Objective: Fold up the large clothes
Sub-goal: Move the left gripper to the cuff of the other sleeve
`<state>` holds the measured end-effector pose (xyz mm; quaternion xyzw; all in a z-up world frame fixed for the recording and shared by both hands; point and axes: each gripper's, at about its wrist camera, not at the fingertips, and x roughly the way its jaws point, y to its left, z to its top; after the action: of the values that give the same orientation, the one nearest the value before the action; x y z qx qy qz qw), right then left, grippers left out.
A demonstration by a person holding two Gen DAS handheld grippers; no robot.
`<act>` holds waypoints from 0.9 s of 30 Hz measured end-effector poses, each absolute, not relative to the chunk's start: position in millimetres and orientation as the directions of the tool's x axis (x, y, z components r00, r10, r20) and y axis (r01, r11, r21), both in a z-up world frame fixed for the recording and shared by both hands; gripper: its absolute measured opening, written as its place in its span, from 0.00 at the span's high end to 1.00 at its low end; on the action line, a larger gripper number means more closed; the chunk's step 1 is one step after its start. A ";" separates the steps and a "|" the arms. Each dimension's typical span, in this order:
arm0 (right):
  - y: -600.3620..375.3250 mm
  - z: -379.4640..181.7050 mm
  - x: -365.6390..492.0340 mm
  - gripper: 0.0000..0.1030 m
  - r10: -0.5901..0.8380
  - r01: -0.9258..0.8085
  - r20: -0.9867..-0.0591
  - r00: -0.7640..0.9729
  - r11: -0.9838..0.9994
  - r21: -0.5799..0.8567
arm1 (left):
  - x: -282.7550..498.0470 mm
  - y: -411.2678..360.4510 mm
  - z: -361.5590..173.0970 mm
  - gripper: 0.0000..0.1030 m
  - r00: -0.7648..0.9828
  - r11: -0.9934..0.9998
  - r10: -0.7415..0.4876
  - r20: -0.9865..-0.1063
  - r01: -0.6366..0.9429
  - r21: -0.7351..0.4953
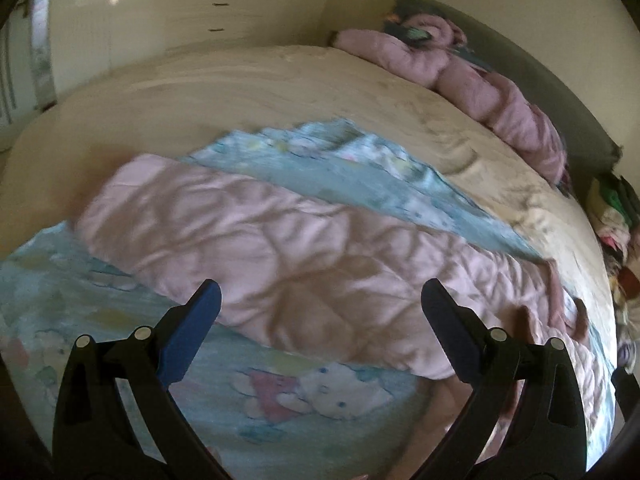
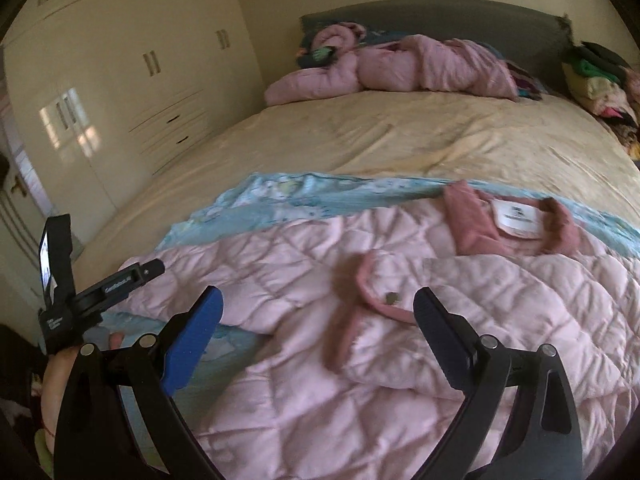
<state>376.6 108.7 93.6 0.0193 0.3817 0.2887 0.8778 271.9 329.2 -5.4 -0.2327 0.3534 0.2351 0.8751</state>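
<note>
2 tools, left (image 1: 320, 312) and right (image 2: 318, 318), gape wide and empty above the pink quilted jacket (image 2: 360, 320).

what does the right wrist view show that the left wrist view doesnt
Only the right wrist view shows the quilted pink jacket's collar with its white label, a snap button, and the other handheld device. Only the left wrist view shows the cartoon cat print on the light blue blanket. Both show open claws, the left and right, and the beige bed.
</note>
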 end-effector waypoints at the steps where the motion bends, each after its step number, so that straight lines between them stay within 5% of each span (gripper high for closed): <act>1: 114.6 93.4 376.3 0.07 0.527 -0.504 -0.659 0.536 0.827 0.251 | 269.3 334.8 -5.6 0.09 0.635 0.769 0.259 -0.728 -0.591 -0.242; 14: 199.6 75.8 348.1 0.07 0.611 -0.686 -0.694 0.380 0.690 0.232 | 247.6 398.2 -37.5 0.09 0.545 0.617 0.285 -0.788 -0.734 -0.285; 27: 191.6 50.2 351.8 0.07 0.627 -0.628 -0.711 0.318 0.701 0.338 | 250.0 436.1 -93.0 0.09 0.497 0.519 0.231 -0.837 -0.790 -0.326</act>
<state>351.8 191.6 50.2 -0.0003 0.4379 0.3864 0.8118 250.0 436.1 -93.0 -0.3666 0.3816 0.3257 0.7835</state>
